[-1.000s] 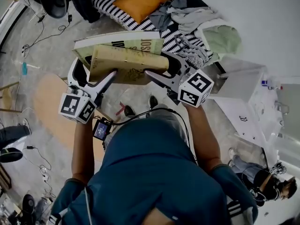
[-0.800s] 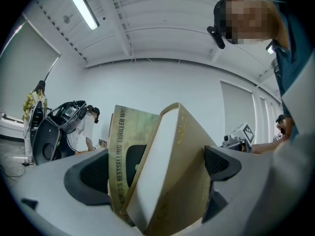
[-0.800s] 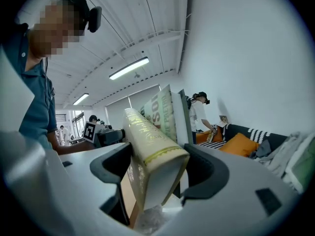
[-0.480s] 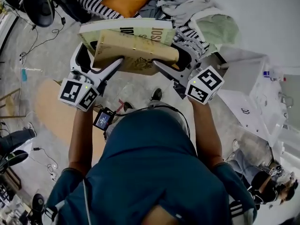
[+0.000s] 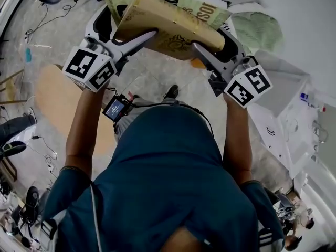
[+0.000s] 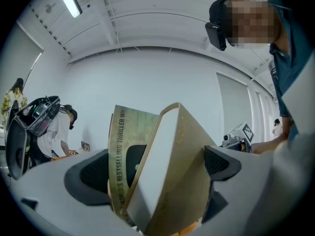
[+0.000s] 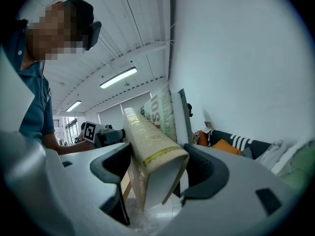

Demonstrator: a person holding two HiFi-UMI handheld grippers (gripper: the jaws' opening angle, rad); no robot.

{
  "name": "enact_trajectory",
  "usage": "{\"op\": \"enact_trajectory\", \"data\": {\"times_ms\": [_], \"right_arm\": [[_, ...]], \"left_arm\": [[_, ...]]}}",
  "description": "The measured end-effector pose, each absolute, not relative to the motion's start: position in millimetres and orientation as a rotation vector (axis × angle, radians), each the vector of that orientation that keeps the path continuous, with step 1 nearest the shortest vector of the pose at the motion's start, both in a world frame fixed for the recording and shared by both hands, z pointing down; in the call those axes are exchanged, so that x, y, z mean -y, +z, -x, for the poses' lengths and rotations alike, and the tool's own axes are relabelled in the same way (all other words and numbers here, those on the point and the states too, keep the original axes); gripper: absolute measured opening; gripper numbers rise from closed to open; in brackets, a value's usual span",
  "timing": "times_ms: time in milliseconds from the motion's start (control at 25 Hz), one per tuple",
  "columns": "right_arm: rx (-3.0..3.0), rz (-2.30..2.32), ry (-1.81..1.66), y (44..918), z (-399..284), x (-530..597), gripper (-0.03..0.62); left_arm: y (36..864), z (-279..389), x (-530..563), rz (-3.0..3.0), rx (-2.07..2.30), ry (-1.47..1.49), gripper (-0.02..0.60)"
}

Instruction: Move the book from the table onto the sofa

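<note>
Above the floor, the head view shows my left gripper (image 5: 126,29) and right gripper (image 5: 218,43) each at one end of a tan book (image 5: 168,25). A green book (image 5: 202,7) lies against its far side. Both books hang in the air, away from the round tabletop (image 5: 50,106) at the left. The green cover's big dark letters are cut off by the frame edge.

My left gripper view alone shows the green spine (image 6: 119,151), which reads "WORLD'S BESTSELLING THRILLER W…". Here my jaws pinch the two books together, one pad toward the green side and one on the tan cover (image 6: 182,181).

My right gripper view alone shows the dark sofa (image 7: 246,149) with an orange cushion (image 7: 224,145), low by the white wall and well apart from the books. These jaws clamp the tan book's end (image 7: 155,159). The green cover (image 7: 165,113) behind it shows "OS".
</note>
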State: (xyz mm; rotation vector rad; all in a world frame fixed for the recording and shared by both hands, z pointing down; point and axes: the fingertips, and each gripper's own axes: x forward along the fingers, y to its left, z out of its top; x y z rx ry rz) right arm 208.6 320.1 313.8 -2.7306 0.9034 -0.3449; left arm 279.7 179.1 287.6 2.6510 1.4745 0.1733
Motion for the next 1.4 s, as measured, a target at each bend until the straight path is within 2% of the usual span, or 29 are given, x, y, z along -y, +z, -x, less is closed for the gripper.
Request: {"op": "enact_trajectory", "data": {"times_ms": [240,440,560,720,1000,1080,1400], "right_arm": [[-0.912,2.744,-0.322,314,-211,-326,0.350],[-0.830,2.721,-0.339,321,-241,-389,0.350],[-0.793,2.739,-0.348,321,-253,-392,0.350],[-0.818,2.755,-0.367,313,-225,-345,0.350],[-0.931,2.744,-0.329,283,-115,-274,0.350],[-0.915,2.751,-0.327,282,-109,-263,0.350],[-0.848,2.763,-0.342,295,-157,-270,0.350]], "left_arm": [[289,-281,-185,-2.658,-1.460,0.176,0.580],[294,-318,-252,-2.628,-1.532,0.242,0.580],[296,-333,-257,-2.598,-1.559,0.245,0.580],[293,-303,-208,-2.587,-1.517,0.230,0.580],[261,-183,-132,-2.652,-1.432,0.183,0.580],[260,-179,-122,-2.643,-1.450,0.182,0.580],[275,-232,-131,-2.600,-1.499,0.207,0.580]]}}
